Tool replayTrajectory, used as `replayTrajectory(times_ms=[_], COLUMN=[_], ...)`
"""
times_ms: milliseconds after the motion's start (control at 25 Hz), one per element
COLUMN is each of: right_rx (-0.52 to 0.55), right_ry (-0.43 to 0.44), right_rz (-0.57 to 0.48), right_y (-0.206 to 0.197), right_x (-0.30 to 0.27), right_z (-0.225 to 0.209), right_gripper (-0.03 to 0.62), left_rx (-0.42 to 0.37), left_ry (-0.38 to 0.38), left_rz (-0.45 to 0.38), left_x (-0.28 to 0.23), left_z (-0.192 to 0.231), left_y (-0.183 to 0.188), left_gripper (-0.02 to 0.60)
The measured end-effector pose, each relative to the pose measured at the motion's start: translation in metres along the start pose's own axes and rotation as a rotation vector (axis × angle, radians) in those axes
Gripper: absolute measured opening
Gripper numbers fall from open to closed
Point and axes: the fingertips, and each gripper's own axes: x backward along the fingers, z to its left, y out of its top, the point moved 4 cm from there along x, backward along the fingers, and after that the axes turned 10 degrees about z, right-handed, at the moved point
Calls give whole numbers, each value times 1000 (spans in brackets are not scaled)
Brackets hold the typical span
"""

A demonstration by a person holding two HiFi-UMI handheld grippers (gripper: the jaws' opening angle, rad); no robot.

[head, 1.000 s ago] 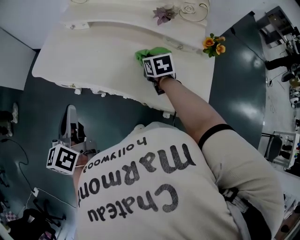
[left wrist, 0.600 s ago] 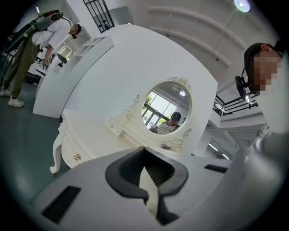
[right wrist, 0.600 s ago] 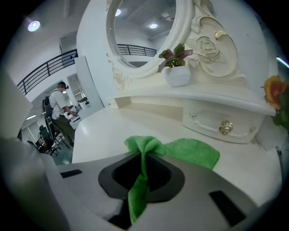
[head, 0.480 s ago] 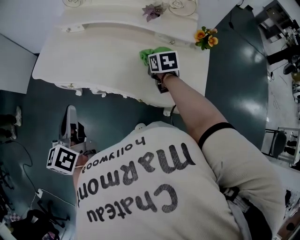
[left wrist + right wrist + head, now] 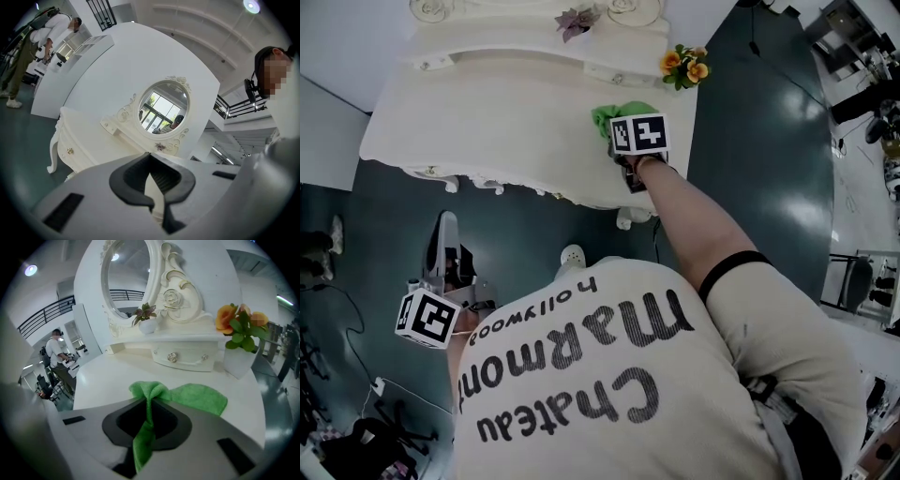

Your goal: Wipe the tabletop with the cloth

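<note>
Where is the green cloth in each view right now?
Head view: green cloth upper middle, on the tabletop near its right end.
Left gripper view: not in it.
Right gripper view: bottom centre, pinched in the right claw and spreading onto the tabletop beyond.
Shared landmark, head and right gripper views: the orange flowers, beyond the cloth to its right.

Orange flowers [image 5: 236,317], potted plant [image 5: 144,315], ornate oval mirror [image 5: 124,275]

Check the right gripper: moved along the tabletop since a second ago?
Yes: the right gripper, shut on the cloth, slid rightward, closer to the orange flowers.
</note>
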Motion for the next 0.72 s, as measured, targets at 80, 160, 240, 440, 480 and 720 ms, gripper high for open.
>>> replayTrajectory(times_ms=[80,160,240,440,480,720], right_rx=[-5,-6,-5,0,1,-1], right_ry=[-2,-8,-15,-39,-44,-66], right_rz=[-2,-8,-11,-18,-22,-30], right_y=[-7,-12,-17,-34,-36,-55], right_x=[9,16,22,40,44,64], right_z=[-10,-19,-26,-47,-52,-70], right_gripper=[46,46,47,47,46,47], left_rx=[-6,-4,5,13,5,17], left_ry=[5,2,0,4,5,10], left_rz=[14,28,42,61,61,74], left_x=[1,1,3,16,18,35], left_z=[-9,-17,-23,-38,-41,-54], left_y=[-8,-19,-31,-55,-57,-82], left_gripper=[8,8,8,8,8,8])
